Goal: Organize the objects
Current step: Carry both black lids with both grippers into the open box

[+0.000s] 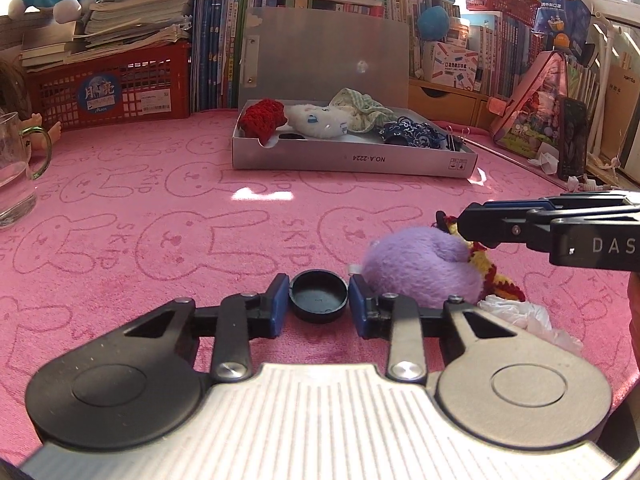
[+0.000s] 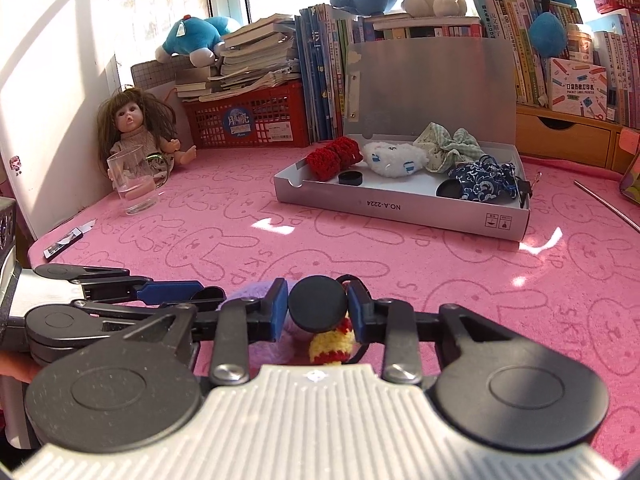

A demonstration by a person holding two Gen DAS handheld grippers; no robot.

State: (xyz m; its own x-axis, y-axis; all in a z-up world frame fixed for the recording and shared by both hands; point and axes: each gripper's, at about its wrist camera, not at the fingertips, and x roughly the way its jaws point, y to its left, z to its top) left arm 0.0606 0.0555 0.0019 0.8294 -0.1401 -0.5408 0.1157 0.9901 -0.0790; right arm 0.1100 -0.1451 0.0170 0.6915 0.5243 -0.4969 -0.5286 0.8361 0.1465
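The left tongs [image 1: 319,300] are clamped on a black cap [image 1: 319,295], hollow side up, low over the pink bench [image 1: 160,208] beside a purple plush [image 1: 420,270]. The right tongs [image 2: 318,308] pinch a second black cap [image 2: 318,303] (flat face showing) above a yellow-and-red knit piece [image 2: 332,346], while the open grey box [image 2: 400,204] of small items sits well apart behind.

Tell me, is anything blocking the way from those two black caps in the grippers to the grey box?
Nothing visible does. The left gripper holds one black cap, the right gripper the other black cap. Only bare pink cloth lies before the grey box, whose lid stands open.
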